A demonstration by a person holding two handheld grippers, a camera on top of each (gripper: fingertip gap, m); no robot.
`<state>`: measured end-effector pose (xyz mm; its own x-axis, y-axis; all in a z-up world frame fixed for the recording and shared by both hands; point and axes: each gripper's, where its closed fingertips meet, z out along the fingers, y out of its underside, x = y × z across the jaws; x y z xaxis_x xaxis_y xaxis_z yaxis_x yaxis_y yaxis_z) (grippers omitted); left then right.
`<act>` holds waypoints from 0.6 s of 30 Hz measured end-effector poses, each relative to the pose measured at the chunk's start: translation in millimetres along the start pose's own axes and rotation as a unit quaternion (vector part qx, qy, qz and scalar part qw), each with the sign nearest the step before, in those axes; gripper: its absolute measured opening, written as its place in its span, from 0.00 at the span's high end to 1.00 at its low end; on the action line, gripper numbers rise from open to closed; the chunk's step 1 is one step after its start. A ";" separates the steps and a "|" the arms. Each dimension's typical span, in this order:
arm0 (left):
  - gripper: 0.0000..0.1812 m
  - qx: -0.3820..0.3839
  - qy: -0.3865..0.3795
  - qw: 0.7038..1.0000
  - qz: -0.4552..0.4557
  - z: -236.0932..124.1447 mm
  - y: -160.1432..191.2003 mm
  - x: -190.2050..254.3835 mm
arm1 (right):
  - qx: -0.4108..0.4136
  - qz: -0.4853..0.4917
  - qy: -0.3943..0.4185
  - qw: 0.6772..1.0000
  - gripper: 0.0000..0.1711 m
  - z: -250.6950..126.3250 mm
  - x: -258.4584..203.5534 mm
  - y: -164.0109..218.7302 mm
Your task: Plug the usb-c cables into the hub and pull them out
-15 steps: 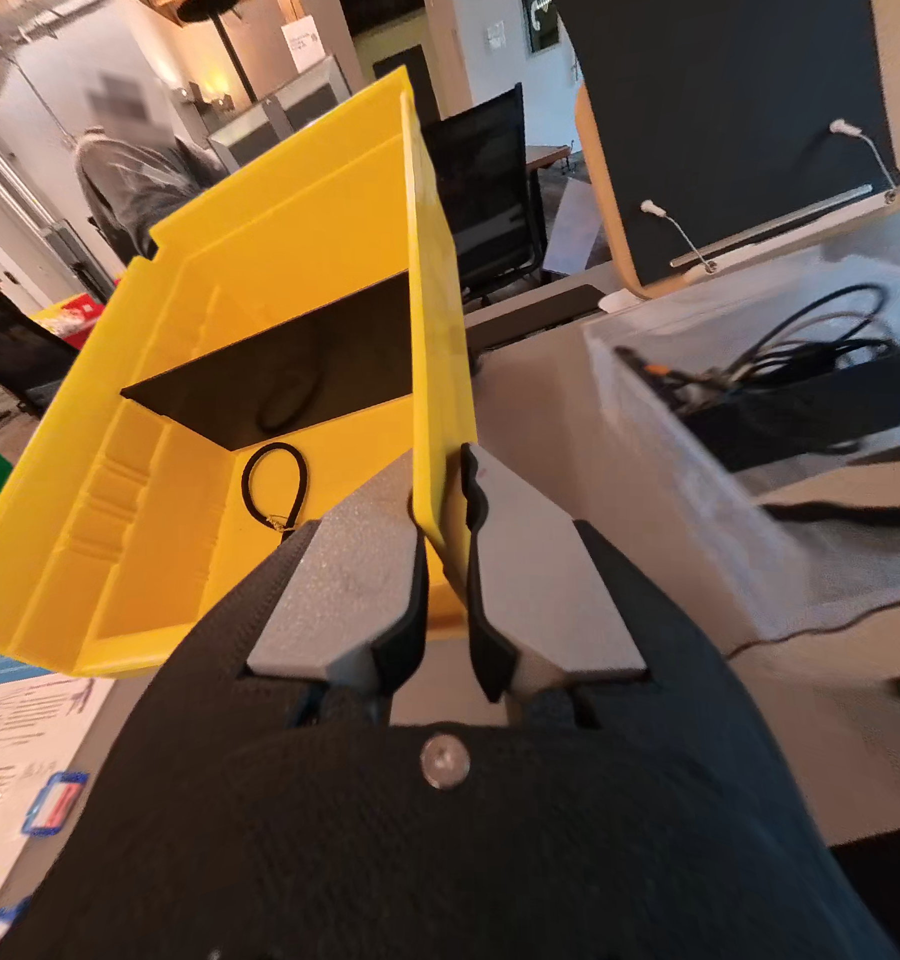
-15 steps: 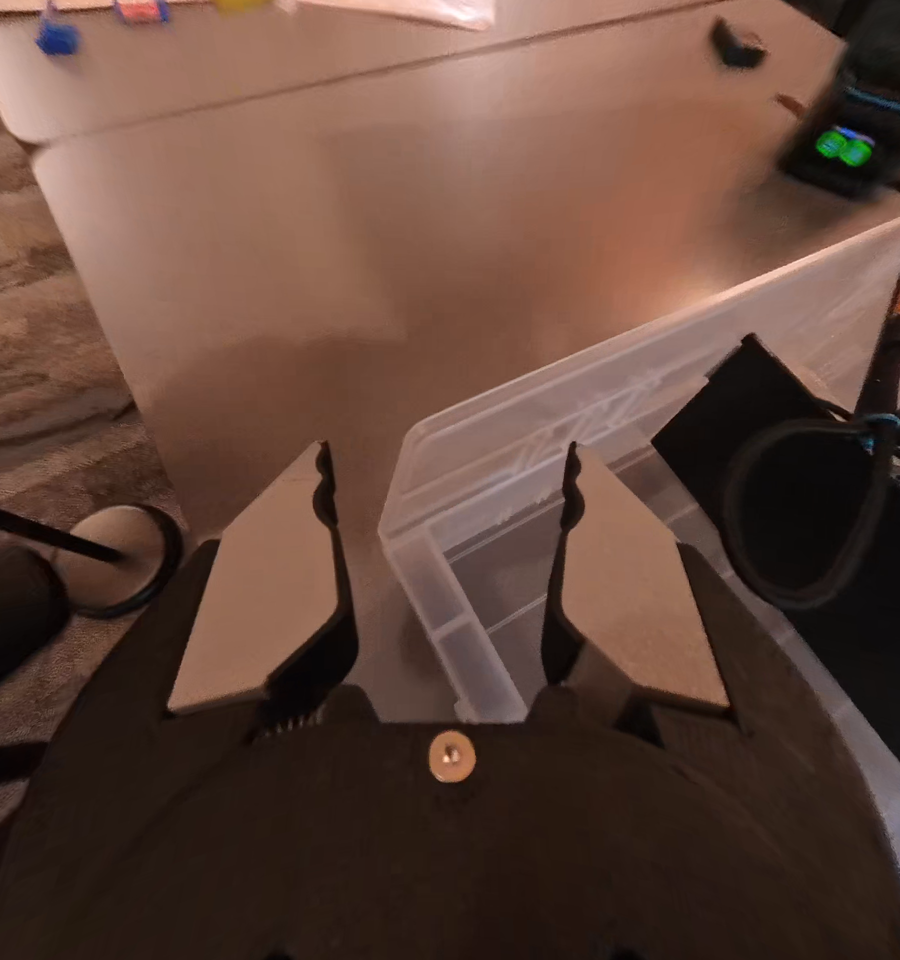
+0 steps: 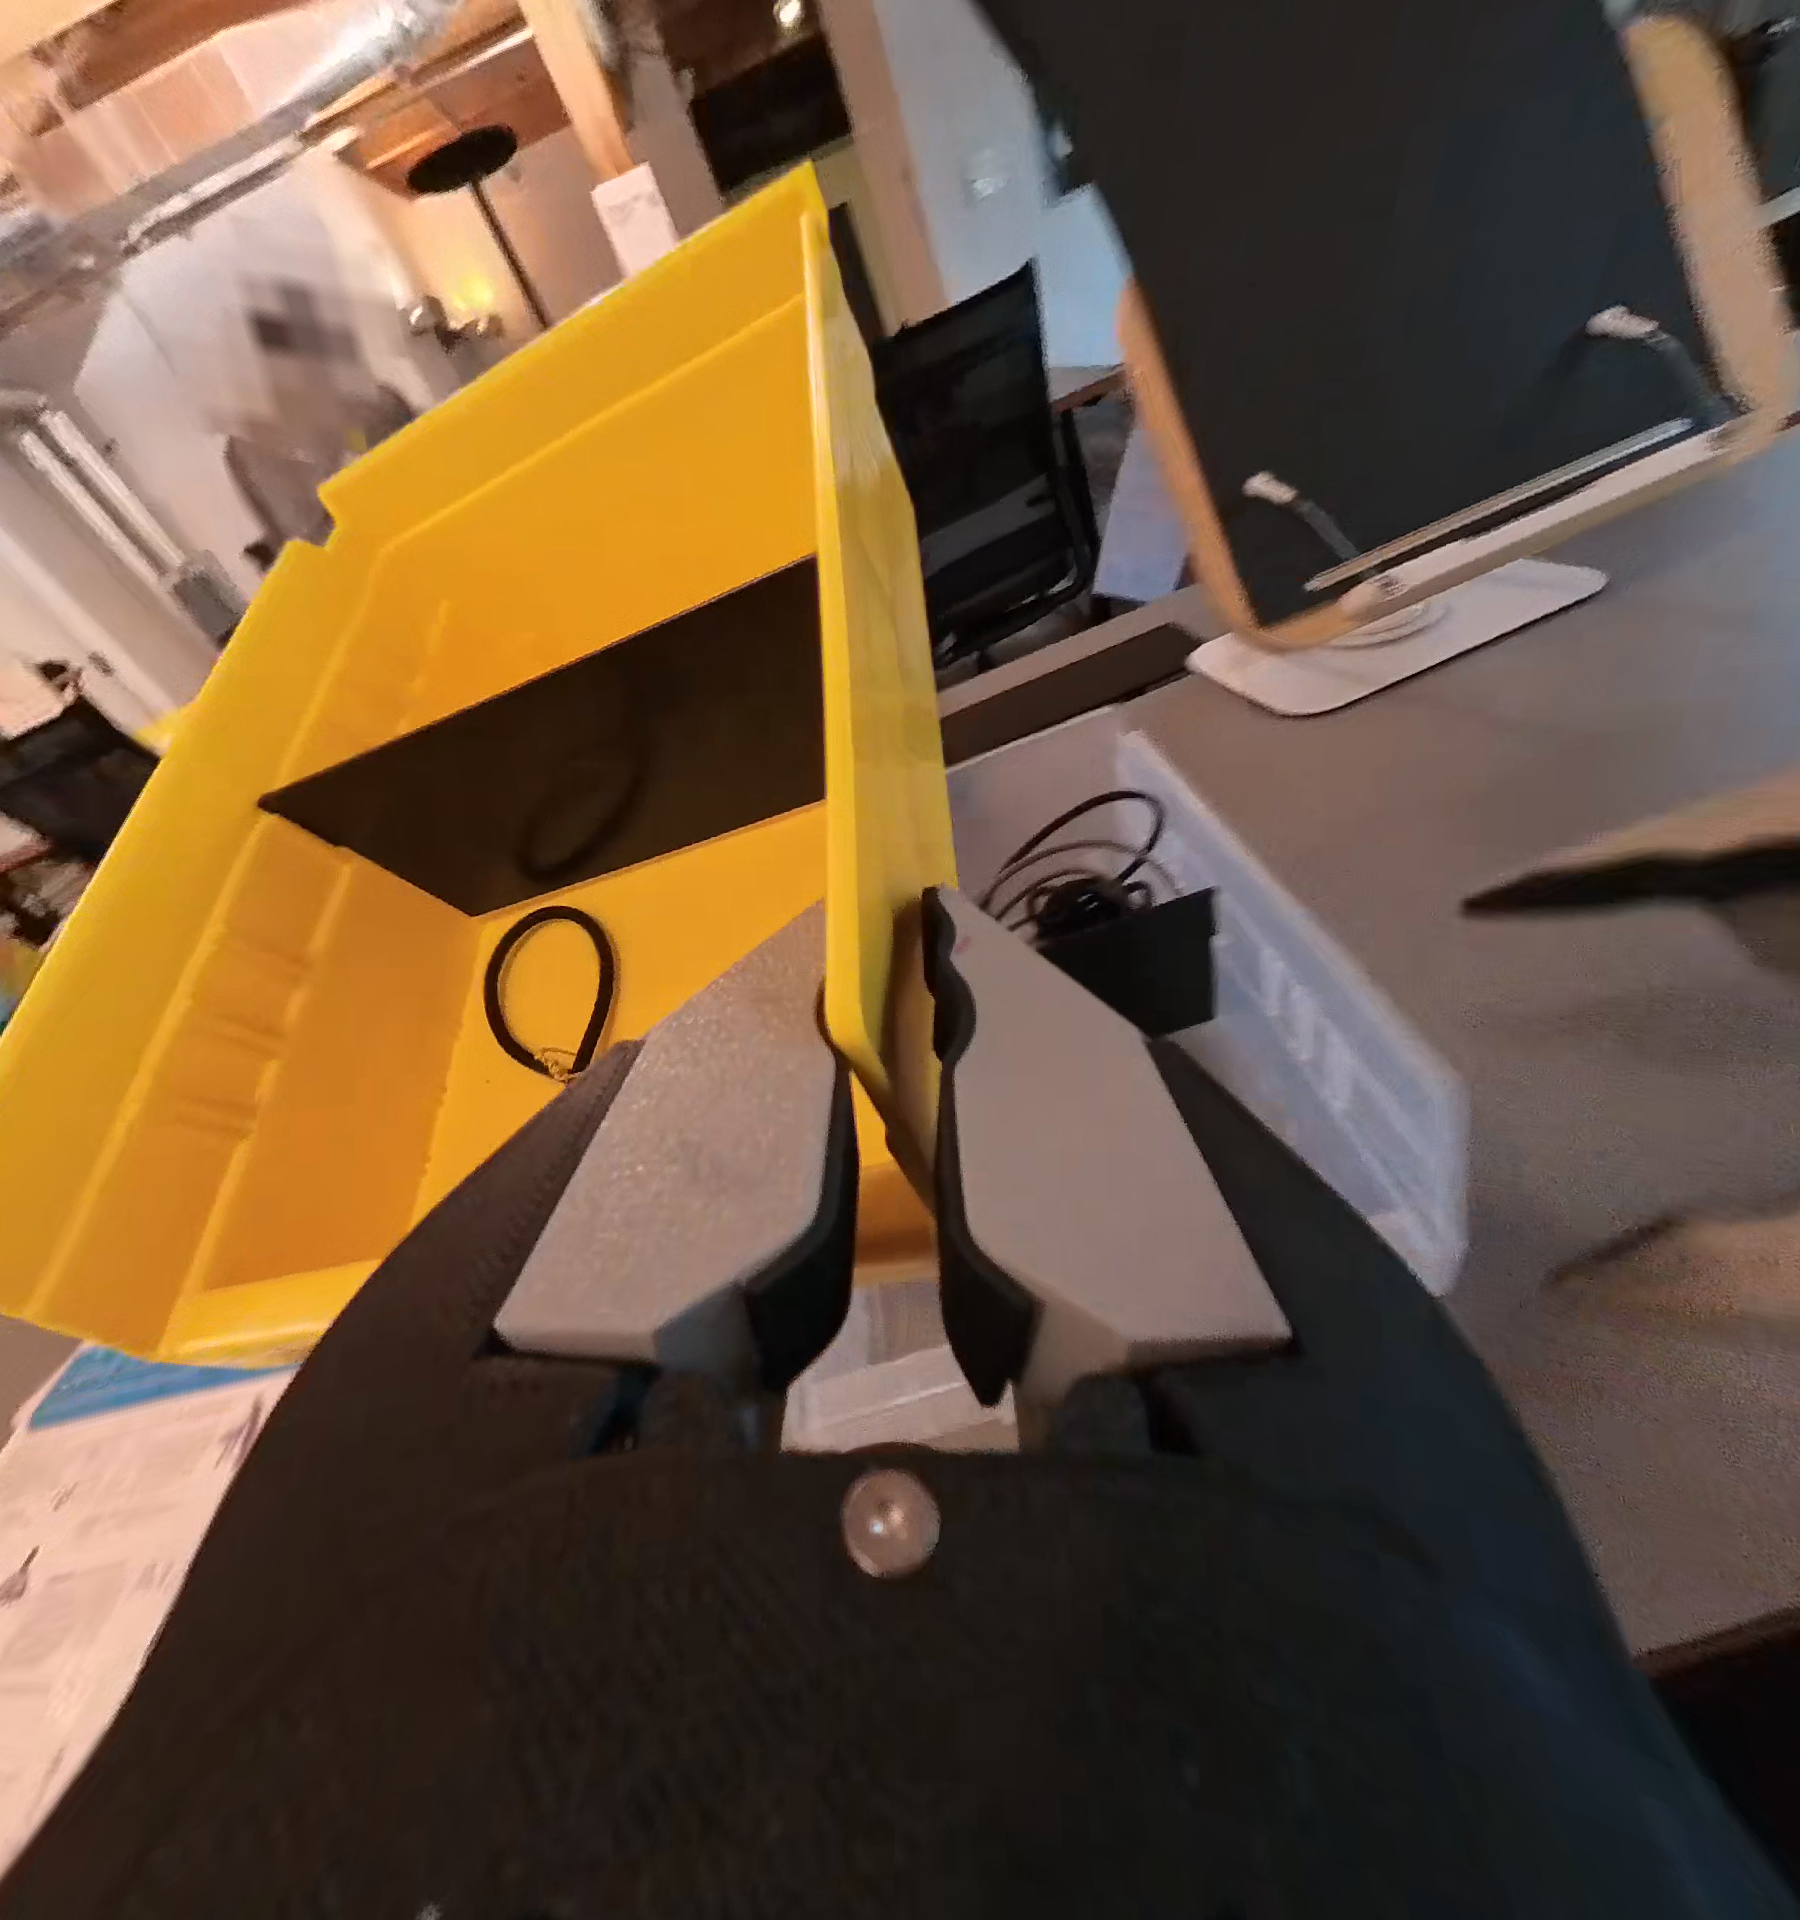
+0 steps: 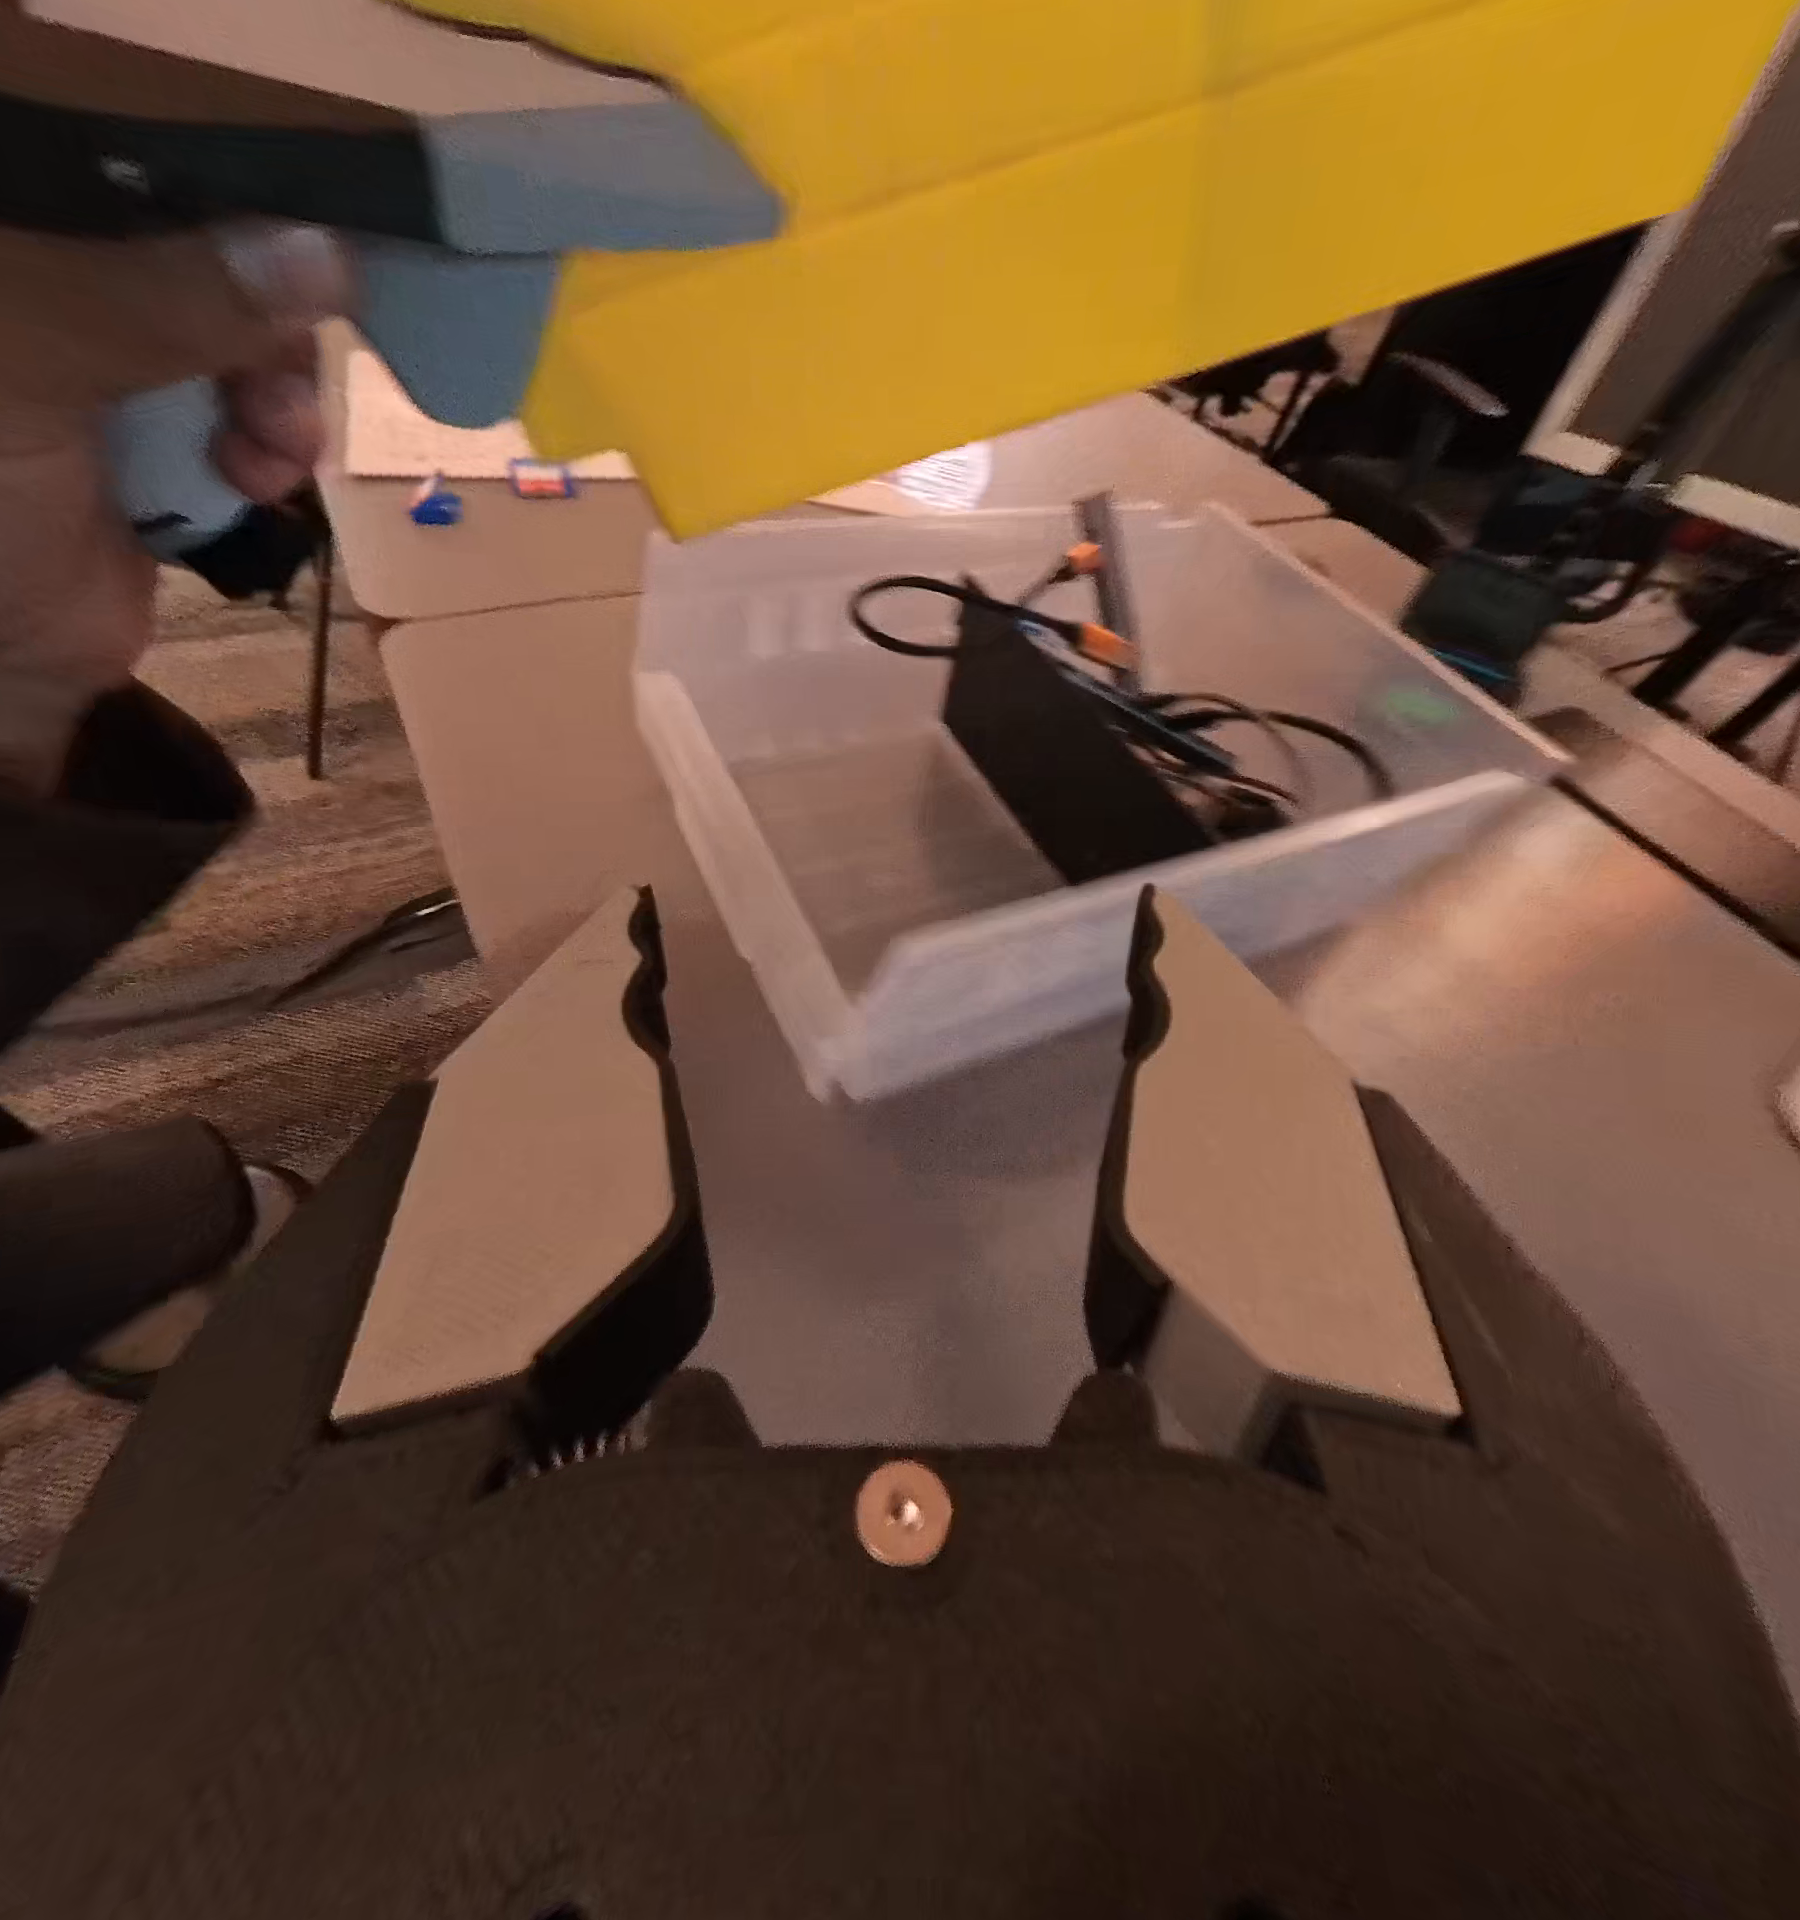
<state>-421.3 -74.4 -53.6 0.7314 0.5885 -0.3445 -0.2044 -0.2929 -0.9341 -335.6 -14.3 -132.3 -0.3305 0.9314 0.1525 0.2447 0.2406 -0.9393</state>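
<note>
The left gripper (image 3: pixel 880 935) is pinched tight on the side wall of a big yellow plastic bin (image 3: pixel 522 665), holding it up in the air; the right gripper (image 4: pixel 891 925) is wide open with nothing in it; the black cables (image 4: pixel 1239 727) lie in a see-through plastic box (image 4: pixel 1083 935) on the grey table (image 4: pixel 1550 1039), under the bin.

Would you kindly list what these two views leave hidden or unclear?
- Hub: neither view shows it clearly; the black divider and motion blur hide what sits in the clear bin.
- Cable plugs: too blurred in the right wrist view to tell if seated.
- Yellow bin: its far compartment is behind a black divider in the left wrist view.
- Right claw: only a blurred streak there.
</note>
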 end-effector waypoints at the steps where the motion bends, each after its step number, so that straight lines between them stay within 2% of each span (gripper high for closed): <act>1: 0.98 0.010 0.017 1.000 0.009 -2.8 -9.6 13.4 | 0.001 -0.002 0.008 1.000 0.48 -22.3 18.2 3.6; 5: 0.97 0.042 0.103 0.992 0.059 -12.7 -42.4 97.5 | -0.042 -0.026 0.055 0.997 0.45 -114.5 100.5 36.1; 7: 0.97 0.051 0.155 0.983 0.086 -13.7 -48.9 152.6 | -0.076 -0.020 0.079 0.994 0.48 -159.4 142.0 56.0; 10: 0.97 0.051 0.238 0.964 0.103 -13.0 -52.2 235.7 | -0.133 -0.011 0.104 0.986 0.43 -222.8 188.9 82.9; 12: 0.97 0.044 0.285 0.952 0.104 -8.9 -51.9 286.3 | -0.114 0.011 0.154 0.981 0.49 -262.7 220.3 87.7; 14: 0.97 0.034 0.316 0.941 0.117 2.5 -46.2 333.0 | -0.089 0.044 0.146 0.984 0.48 -289.9 229.8 86.6; 18: 0.97 0.001 0.352 0.926 0.137 32.3 -21.2 415.7 | -0.016 0.069 0.122 0.990 0.52 -311.4 225.6 65.3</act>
<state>-134.0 200.9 -180.1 0.8944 -0.1457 -0.4230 -0.4463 -0.3561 -0.8210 -110.3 296.5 -63.5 -0.0622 0.9933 0.0973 0.3030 0.1116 -0.9464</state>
